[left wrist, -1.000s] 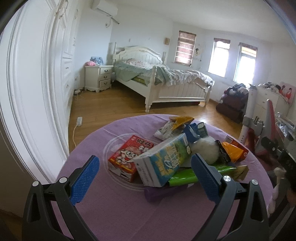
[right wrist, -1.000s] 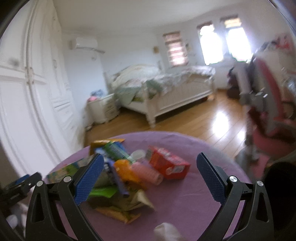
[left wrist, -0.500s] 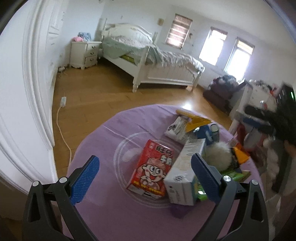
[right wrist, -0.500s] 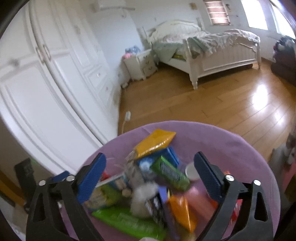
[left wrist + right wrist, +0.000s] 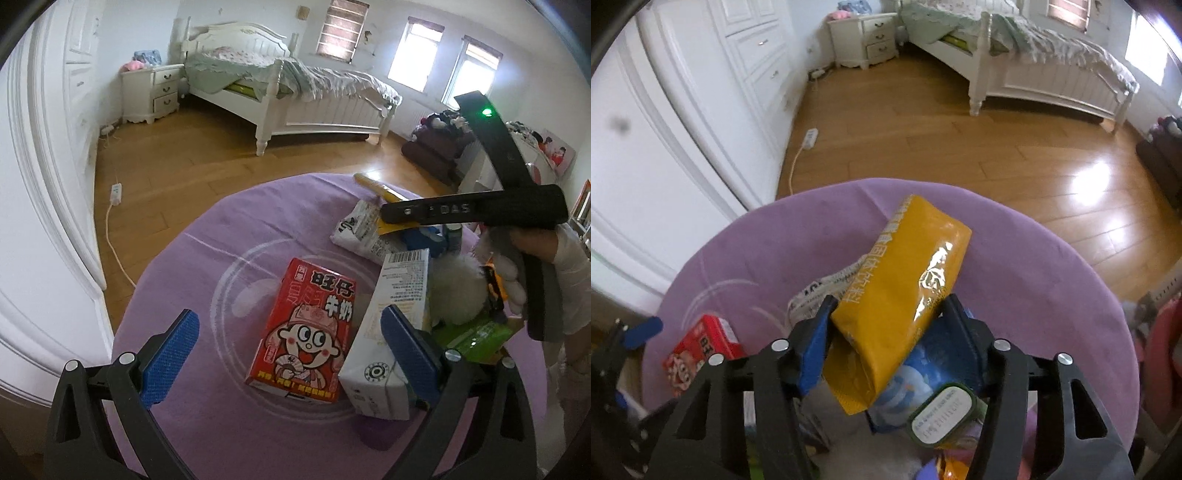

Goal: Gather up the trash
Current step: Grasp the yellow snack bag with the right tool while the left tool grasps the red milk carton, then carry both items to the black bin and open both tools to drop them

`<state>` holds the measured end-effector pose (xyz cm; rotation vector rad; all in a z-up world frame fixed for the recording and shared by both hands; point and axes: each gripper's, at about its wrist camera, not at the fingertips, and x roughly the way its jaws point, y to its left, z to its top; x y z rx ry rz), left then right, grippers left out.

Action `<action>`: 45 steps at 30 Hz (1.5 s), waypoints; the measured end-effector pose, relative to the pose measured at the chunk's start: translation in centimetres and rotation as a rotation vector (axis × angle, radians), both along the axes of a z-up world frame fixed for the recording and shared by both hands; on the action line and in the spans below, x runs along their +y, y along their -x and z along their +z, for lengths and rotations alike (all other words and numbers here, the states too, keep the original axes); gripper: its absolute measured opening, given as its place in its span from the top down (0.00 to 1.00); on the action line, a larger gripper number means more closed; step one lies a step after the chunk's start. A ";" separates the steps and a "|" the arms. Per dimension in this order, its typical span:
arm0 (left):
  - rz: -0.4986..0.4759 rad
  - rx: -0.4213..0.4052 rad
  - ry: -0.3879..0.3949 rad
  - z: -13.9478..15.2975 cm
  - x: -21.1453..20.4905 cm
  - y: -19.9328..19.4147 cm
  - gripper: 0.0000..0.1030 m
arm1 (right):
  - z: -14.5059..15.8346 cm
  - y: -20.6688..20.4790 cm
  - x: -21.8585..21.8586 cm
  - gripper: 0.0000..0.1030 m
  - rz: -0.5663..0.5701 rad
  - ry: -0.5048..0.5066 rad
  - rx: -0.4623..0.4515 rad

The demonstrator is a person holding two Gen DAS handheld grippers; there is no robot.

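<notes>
A heap of trash lies on the round purple table (image 5: 192, 280). My right gripper (image 5: 891, 299) points down at a yellow packet (image 5: 905, 288) that rests tilted on the heap. Its jaws are closing, and the blue pads touch the packet's two long sides. Under the packet lie a white printed bag (image 5: 820, 291) and a blue packet (image 5: 931, 365). My left gripper (image 5: 288, 325) stands open above a red milk carton (image 5: 310, 325), with a pale carton (image 5: 388, 332) beside its right finger. A gloved hand (image 5: 569, 280) holds the right gripper's black body (image 5: 472, 214).
A white fluffy ball (image 5: 454, 291), a green packet (image 5: 476, 336) and a green capped tube (image 5: 942, 417) also sit in the heap. Beyond the table are wooden floor, a power strip (image 5: 116, 192), a white wardrobe (image 5: 683, 110), a bed (image 5: 295, 96) and a nightstand (image 5: 151, 92).
My right gripper swung in over the heap, tipped downward and narrowed its jaws around the yellow packet. My left gripper tilted down and drew closer to the red carton.
</notes>
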<state>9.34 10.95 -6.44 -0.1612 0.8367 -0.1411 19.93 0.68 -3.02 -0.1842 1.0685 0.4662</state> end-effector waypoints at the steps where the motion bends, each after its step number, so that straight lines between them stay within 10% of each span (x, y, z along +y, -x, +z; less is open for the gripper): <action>1: -0.002 0.002 -0.001 -0.1 0.0 0.0 0.06 | 0.3 0.6 -0.1 0.45 0.000 -0.008 -0.006; 13: 0.004 0.037 -0.033 -0.5 0.5 -0.3 0.05 | 7.3 12.3 -11.0 0.48 0.006 -0.453 -0.118; 25: 0.047 0.039 0.042 0.5 0.9 2.1 0.60 | 6.3 21.3 -16.8 0.48 -0.062 -0.597 -0.089; 29: 0.022 0.059 -0.003 0.8 0.5 2.5 0.55 | 5.0 22.4 -18.0 0.48 -0.073 -0.626 -0.068; 33: 0.024 0.096 -0.126 0.4 -0.9 1.7 0.14 | 3.8 23.4 -18.2 0.48 -0.063 -0.634 -0.057; 37: 0.010 0.076 -0.155 0.2 -1.6 0.5 0.19 | 3.3 24.4 -18.2 0.48 -0.061 -0.631 -0.056; 39: 0.025 0.102 -0.110 -0.2 -1.0 -0.1 0.50 | 2.9 24.8 -18.3 0.48 -0.068 -0.626 -0.052; 45: 0.084 0.020 -0.042 1.9 -0.9 1.8 0.51 | 2.5 25.9 -19.3 0.48 -0.092 -0.632 -0.064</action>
